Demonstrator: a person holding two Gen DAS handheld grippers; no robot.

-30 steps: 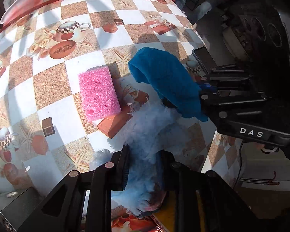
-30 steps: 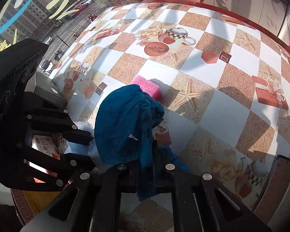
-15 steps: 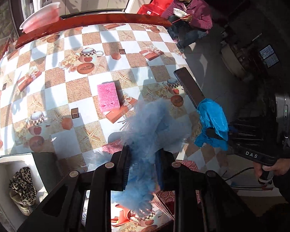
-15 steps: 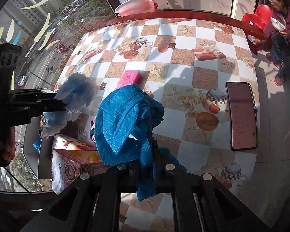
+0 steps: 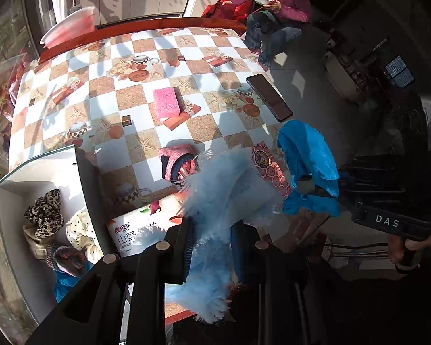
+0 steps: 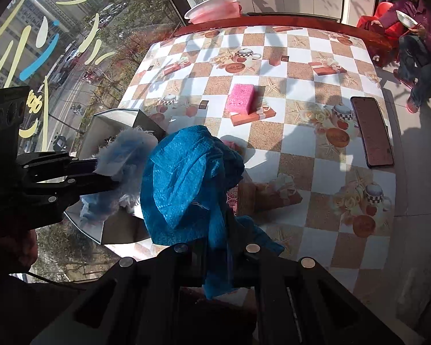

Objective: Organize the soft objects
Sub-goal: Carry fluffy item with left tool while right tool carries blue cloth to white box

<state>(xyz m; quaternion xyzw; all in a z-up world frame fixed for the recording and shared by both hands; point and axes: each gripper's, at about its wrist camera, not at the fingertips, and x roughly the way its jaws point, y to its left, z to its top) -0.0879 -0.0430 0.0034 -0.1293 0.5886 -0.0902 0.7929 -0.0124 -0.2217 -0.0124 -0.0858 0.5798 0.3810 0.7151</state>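
While both loads hang in the air above the checked tablecloth (image 5: 57, 132), the question is which one reaches the open white box (image 5: 40, 172) first. The left gripper (image 5: 212, 247) is clamped on a fluffy pale-blue feathery bundle (image 5: 227, 192), which hangs long and loose, spilling up past the fingertips and down behind them, its length running roughly along the fingers. The box, already holding a leopard-print fabric piece (image 5: 44, 212) and a cream dotted one (image 5: 80, 230), lies down and to the left of that claw in the left view — just beside it.

Over in the right view, the right gripper (image 6: 230, 261) is pinched together on a deep-blue textured cloth (image 6: 186, 181), which drapes in a heap over the jaws with a tail trailing down at the near side. From there the box (image 6: 100, 126) sits off to the left, beyond the left gripper (image 6: 100, 176) — so I'd judge the left hand is the nearer.

Not yet sorted on the table: a pink rectangular sponge (image 5: 166, 102) lying flat mid-table, and a pink-and-navy knitted piece (image 5: 178, 162) just short of the feathers.
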